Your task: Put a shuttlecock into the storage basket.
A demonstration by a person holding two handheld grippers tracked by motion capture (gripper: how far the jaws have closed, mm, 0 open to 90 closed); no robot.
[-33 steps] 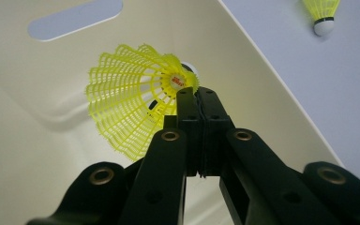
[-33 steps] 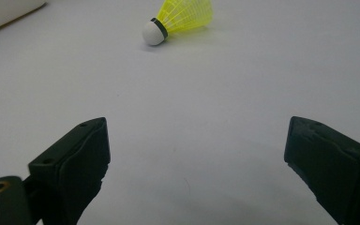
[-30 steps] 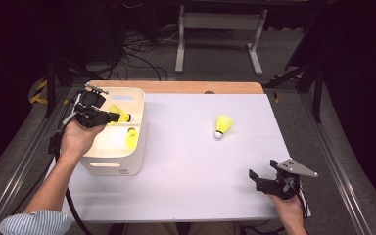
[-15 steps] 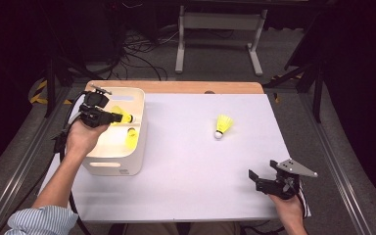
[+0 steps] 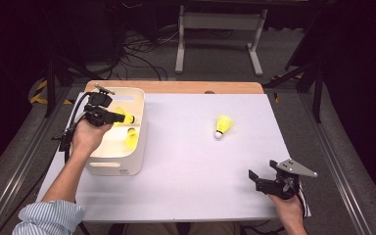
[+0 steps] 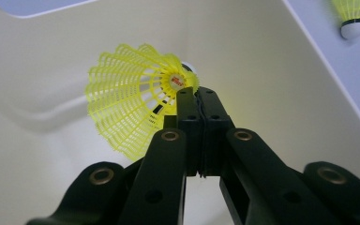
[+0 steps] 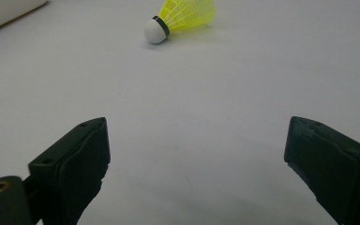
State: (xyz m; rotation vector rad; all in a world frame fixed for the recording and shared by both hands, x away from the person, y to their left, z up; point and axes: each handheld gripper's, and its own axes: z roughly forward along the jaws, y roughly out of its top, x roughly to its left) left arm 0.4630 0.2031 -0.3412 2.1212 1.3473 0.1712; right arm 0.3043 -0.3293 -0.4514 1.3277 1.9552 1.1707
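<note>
My left gripper [image 5: 113,117] is shut on the skirt of a yellow shuttlecock [image 5: 124,117] and holds it inside the cream box [image 5: 108,165] at the table's left. In the left gripper view the jaws meet at the gripper's [image 6: 197,93] tip, pinching the netted shuttlecock [image 6: 126,108] against the box wall behind. A second shuttlecock [image 5: 131,138] lies on the box floor. A third shuttlecock [image 5: 223,126] lies on the white table, cork toward me. My right gripper [image 5: 254,178] rests open near the front right edge, with that shuttlecock [image 7: 180,16] far ahead of the gripper [image 7: 197,154].
The white table top [image 5: 191,166] ends in a wooden strip [image 5: 200,87] at the far edge. Beyond it are cables and a metal stand [image 5: 220,29] on the dark floor. Metal rails run along both sides of the table.
My left hand has sunk slightly into the box, still holding the shuttlecock. The right gripper has stayed put.
</note>
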